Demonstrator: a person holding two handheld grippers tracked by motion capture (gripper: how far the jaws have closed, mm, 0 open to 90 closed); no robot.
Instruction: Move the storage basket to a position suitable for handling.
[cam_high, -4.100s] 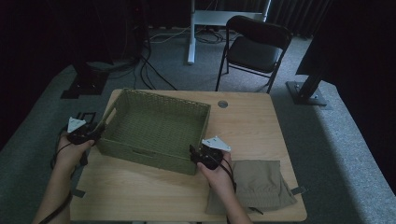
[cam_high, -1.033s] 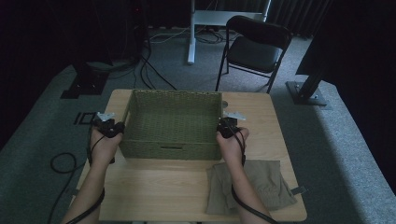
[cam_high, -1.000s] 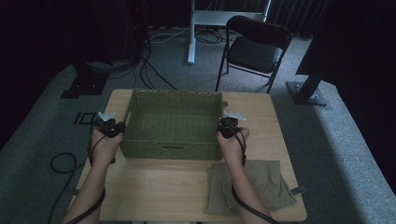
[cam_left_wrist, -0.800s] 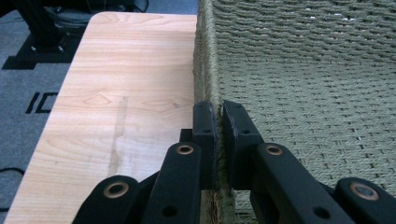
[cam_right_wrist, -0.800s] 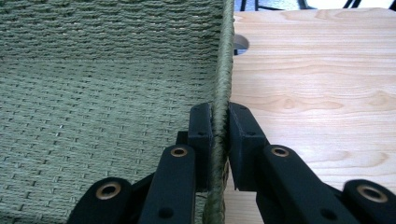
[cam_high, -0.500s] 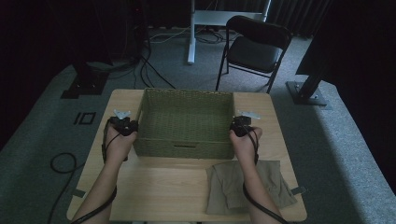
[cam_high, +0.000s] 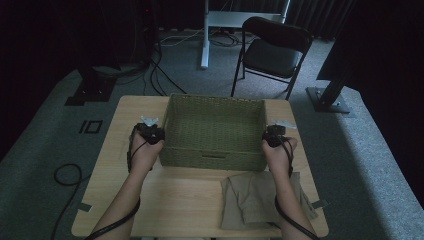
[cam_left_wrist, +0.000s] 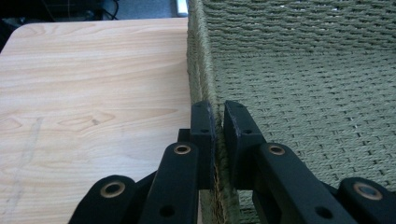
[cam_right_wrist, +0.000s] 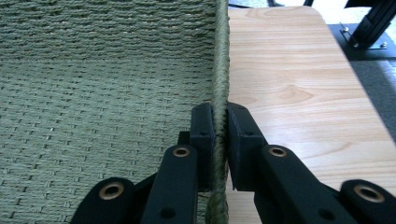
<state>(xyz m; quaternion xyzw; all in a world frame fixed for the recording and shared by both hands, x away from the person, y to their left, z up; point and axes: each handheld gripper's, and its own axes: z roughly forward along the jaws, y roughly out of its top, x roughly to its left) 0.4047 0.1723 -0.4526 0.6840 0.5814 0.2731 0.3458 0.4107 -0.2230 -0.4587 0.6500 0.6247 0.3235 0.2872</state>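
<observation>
The wooden table (cam_high: 180, 200) is seen from above, with a black folding chair (cam_high: 275, 50) parked behind its far edge on the grey carpet. Most of the far half of the tabletop is taken up by a green woven basket (cam_high: 215, 131), set square to the edges and sitting roughly in the middle, nothing seen inside it.

A folded khaki cloth (cam_high: 260, 200) is laid on the near right part of the table, just in front of the basket's right corner and partly under the person's right forearm.

The basket is pinched at both short ends. The left gripper (cam_left_wrist: 218, 135) is clamped on the left wall, one jaw outside over the wood, the other inside over the weave, rim rope squeezed between them. The right gripper (cam_right_wrist: 219, 135) is clamped the same way on the right wall's rim, mirrored. In the high view both are seen level with each other, roughly halfway along the sides.
</observation>
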